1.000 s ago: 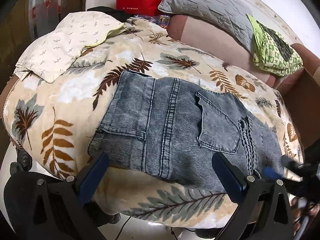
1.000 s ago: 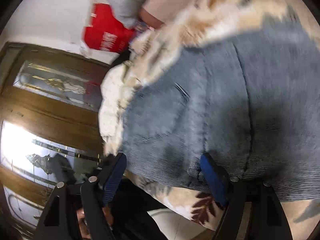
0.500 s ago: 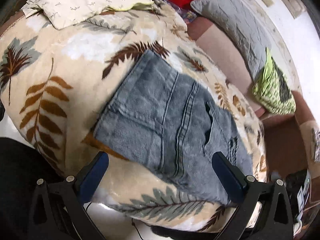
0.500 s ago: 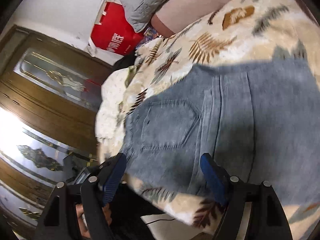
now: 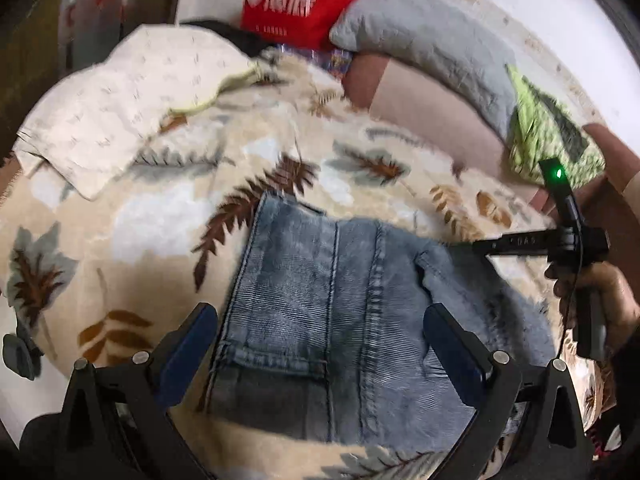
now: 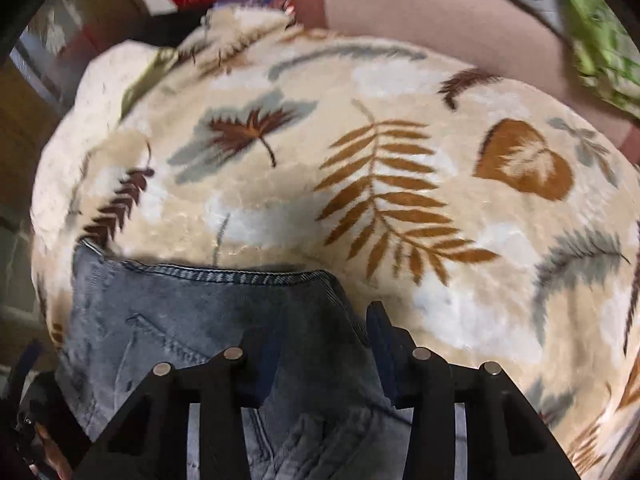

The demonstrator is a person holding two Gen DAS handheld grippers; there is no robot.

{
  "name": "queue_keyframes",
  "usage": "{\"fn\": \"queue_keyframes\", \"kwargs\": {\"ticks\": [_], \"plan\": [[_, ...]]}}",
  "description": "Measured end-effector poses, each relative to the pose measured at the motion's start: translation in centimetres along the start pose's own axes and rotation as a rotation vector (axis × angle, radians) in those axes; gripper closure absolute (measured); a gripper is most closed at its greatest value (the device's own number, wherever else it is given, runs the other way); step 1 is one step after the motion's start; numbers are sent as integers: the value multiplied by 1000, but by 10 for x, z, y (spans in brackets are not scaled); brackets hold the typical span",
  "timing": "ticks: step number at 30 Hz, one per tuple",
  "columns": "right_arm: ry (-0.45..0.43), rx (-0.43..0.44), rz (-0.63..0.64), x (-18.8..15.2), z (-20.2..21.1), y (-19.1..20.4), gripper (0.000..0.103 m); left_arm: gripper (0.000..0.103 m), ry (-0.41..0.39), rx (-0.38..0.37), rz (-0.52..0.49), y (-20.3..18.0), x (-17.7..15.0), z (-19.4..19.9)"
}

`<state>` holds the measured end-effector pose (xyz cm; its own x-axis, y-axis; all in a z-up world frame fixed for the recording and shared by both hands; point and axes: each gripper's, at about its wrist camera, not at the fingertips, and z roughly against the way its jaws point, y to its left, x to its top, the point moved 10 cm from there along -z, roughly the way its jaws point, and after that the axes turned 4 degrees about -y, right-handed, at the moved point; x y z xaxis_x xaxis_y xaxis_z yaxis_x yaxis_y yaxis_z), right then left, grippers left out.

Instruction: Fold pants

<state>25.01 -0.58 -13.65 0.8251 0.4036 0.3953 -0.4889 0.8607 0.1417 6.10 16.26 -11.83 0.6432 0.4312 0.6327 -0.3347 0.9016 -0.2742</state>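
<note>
Folded blue denim pants [image 5: 328, 288] lie on a cream blanket with leaf prints [image 5: 160, 220]. My left gripper [image 5: 322, 348] hovers open over their near part, its blue pads [image 5: 192, 344] wide apart and holding nothing. In the left wrist view a person's hand [image 5: 612, 304] holds the right gripper [image 5: 480, 248] at the pants' right end. In the right wrist view the pants [image 6: 208, 320] bulge up between the jaws of my right gripper [image 6: 324, 352]. These jaws are closing, and the cloth fills the gap between the pads [image 6: 380, 340]. The blanket [image 6: 400, 160] spreads beyond.
A cream pillow [image 5: 120, 100] lies at the back left. A red bag [image 5: 296, 0], a grey pillow [image 5: 420, 28] and a green patterned cloth [image 5: 548, 136] sit along the brown sofa back [image 5: 432, 108]. The blanket's front edge drops off just below my left gripper.
My right gripper swung across to the pants' end, tipped downward, and its jaws narrowed around the denim. The left gripper shifted sideways over the pants and stayed open.
</note>
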Motion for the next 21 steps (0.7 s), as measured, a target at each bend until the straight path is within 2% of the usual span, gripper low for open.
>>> {"fn": "queue_keyframes", "kwargs": {"ticks": [4,5,7,9,14,18,20,21], "plan": [[62,-35,30,-4,-28,0,59,5,118,15,15,13,-23,-33],[69,-29,33,-4,-31,1,59,5,126,21,11,15,-26,-36],[80,8,40,-4,-34,7,83,5,115,37,-31,13,-26,-37],[71,-28,89,-2,-31,12,96,5,112,40,-34,14,-28,-39],[12,-61,83,4,-17,7,98,5,99,43,-42,15,-31,-39],[5,-87,40,1,-37,4,97,5,90,51,-52,13,-30,-39],[-17,-84,4,3,-37,2,94,5,85,50,-55,13,-30,-38],[-29,-94,-7,5,-36,0,88,5,84,50,-57,13,-29,-38]]}}
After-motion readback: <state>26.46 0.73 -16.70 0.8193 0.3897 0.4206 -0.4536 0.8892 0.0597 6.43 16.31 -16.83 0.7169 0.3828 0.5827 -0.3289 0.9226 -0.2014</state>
